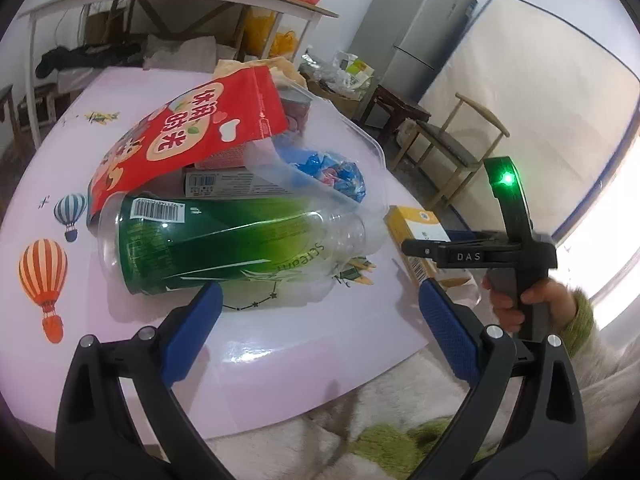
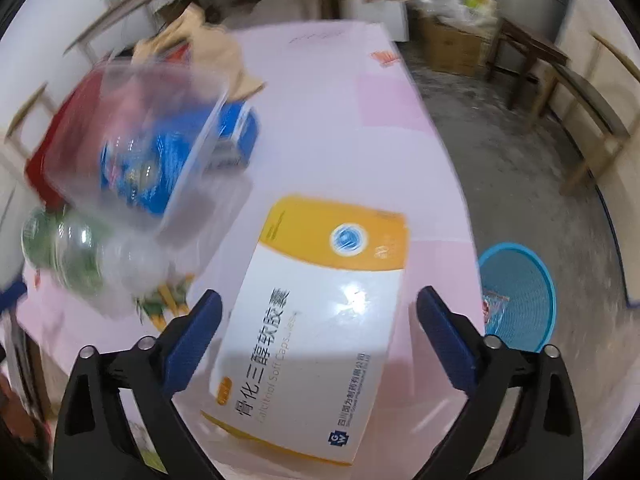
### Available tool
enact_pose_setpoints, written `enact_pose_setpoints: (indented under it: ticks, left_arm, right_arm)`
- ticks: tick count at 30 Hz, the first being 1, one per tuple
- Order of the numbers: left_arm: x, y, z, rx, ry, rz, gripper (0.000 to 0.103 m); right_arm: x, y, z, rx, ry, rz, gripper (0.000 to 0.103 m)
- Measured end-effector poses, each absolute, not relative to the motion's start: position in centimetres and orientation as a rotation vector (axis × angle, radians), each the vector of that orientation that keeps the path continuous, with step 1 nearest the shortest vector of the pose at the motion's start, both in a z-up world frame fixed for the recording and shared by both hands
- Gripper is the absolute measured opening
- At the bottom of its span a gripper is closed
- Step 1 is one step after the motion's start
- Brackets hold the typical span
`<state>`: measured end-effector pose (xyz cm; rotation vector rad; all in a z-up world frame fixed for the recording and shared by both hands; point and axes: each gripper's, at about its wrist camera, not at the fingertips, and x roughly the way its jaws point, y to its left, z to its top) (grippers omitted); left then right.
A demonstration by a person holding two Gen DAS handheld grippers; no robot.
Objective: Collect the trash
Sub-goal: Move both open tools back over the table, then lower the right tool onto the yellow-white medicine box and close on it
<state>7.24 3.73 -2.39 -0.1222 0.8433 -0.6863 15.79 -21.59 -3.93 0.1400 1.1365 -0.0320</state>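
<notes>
The right gripper point(image 2: 318, 312) hung spread over the box point(image 2: 316, 320) lying flat on the surface point(image 2: 320, 120), pads not yet touching. The left gripper point(image 1: 320, 312), also spread, faced the bottle point(image 1: 224, 236). Next, probably: pinch the box, carry it to the bin point(image 2: 520, 292).

Green-labelled plastic bottle point(image 1: 224, 244) on its side on the pink bench point(image 1: 280, 344), uncapped neck toward the yellow-and-white medicine box point(image 2: 316, 320), barcode facing up. Behind it, tilted over the pile, a red snack bag point(image 1: 192, 136) printed with white characters, resting partly on a small white carton point(image 1: 236, 186). Clear plastic container point(image 1: 332, 148) leaning beside the bag, crumpled blue wrapper point(image 1: 332, 174) inside — blurred in the right wrist view. Medicine box flat on the bench near its edge, label up, apart from the pile. On the floor beyond the edge — a blue mesh wastebasket point(image 2: 520, 296).
</notes>
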Motion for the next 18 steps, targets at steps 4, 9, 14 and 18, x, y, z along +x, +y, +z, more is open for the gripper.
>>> enact_pose_setpoints:
  ticks: [4, 9, 14, 18]
  left_arm:
    - [7.2, 3.0, -2.6, -0.098, 0.827, -0.721, 0.095]
    - [7.1, 1.2, -2.9, -0.050, 0.812, -0.757, 0.095]
    - [6.5, -0.3, -3.2, -0.028, 0.818, -0.782, 0.094]
    - [6.2, -1.4, -3.3, -0.013, 0.817, -0.788, 0.095]
  right_arm:
    - [15.6, -21.8, -3.1, 0.072, 1.111, 0.071, 0.090]
    - [15.2, -22.8, -2.3, 0.196, 1.101, 0.050, 0.094]
    - [15.5, -22.0, -3.6, 0.170, 1.119, 0.056, 0.091]
    - [15.0, -21.8, -3.6, 0.150, 1.105, 0.130, 0.088]
